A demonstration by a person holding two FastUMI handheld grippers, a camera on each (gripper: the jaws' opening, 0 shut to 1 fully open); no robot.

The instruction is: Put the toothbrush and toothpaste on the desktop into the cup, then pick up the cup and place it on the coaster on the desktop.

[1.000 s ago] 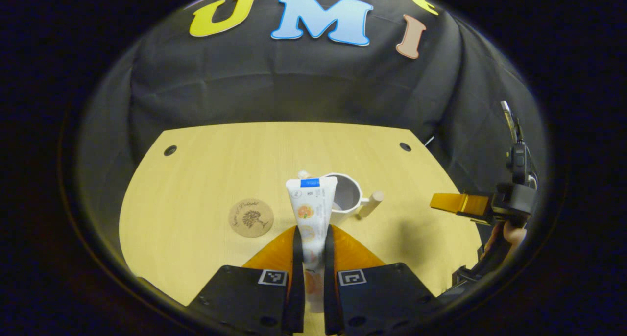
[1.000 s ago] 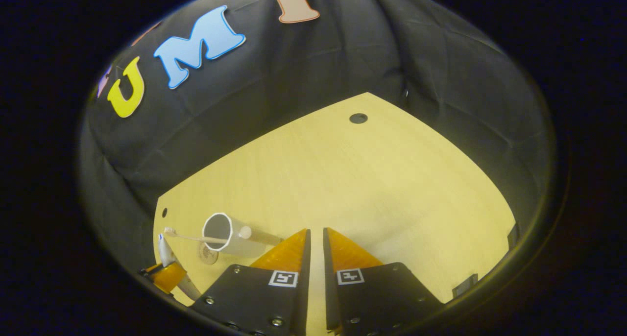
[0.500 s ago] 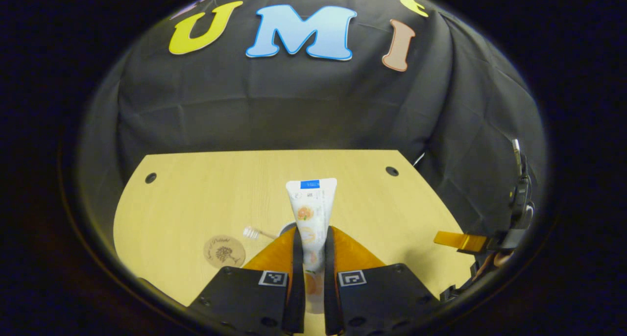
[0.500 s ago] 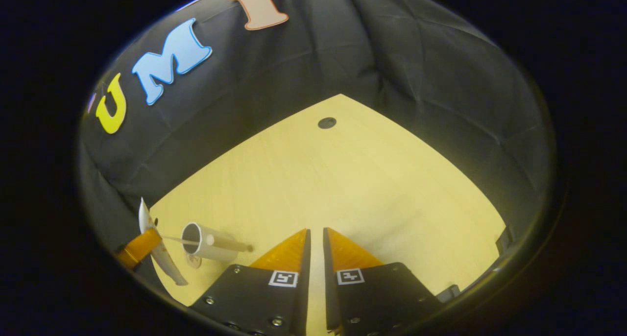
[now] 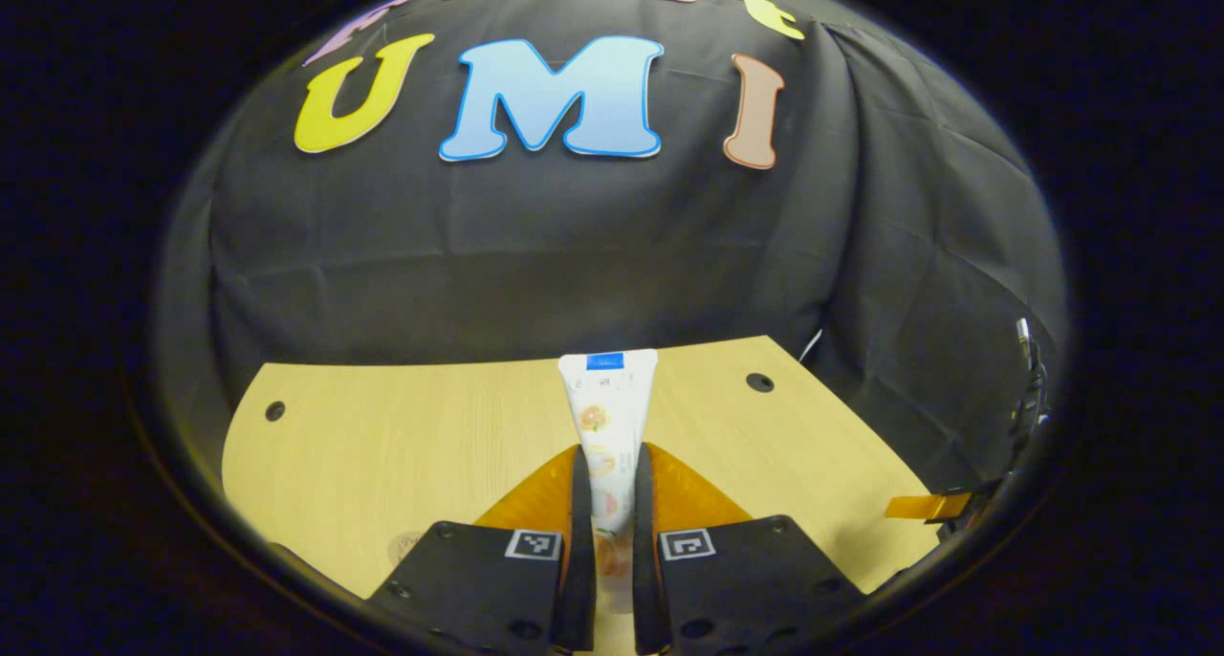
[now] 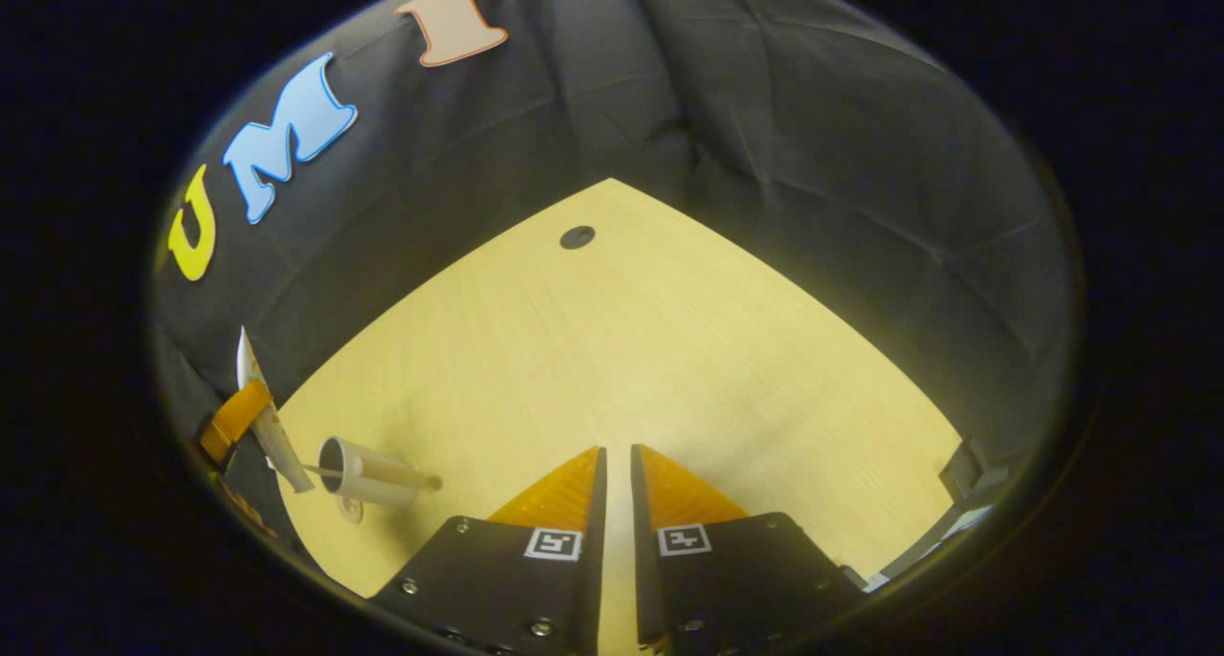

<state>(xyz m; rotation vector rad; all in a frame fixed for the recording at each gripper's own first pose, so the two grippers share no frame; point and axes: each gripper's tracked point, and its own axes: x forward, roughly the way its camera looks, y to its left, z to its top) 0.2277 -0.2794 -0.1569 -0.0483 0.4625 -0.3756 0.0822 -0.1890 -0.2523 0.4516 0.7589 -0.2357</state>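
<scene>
Between your left gripper's [image 5: 605, 503] orange fingers, the white toothpaste tube with fruit pictures and a blue band at its flat end [image 5: 608, 417] is clamped from both sides, its flat end pointing up and away from you over the pale wooden desktop [image 5: 402, 426]. The cap end is hidden between the black finger bases. Your right gripper [image 6: 617, 503] holds nothing; its jaws stand almost together with a thin slit between them, above bare wood.

Farther off in the right gripper view, near the left edge, the white cup [image 6: 359, 470] stands on the desktop, and the thin wooden-handled toothbrush [image 6: 382, 471] already rests in it, its ends poking out past the rim. Just beside the cup's base lies the small round brown coaster [image 6: 350, 510]; the cup is not on it. The tube hangs above and left of the cup, held by the other gripper.

So, by my reading, the toothbrush is done; the toothpaste must go in, then the cup onto the coaster.

The left gripper view gives you the grip itself and a sliver of the coaster at the bottom edge; the right gripper view gives you the tube's place relative to the cup.
</scene>
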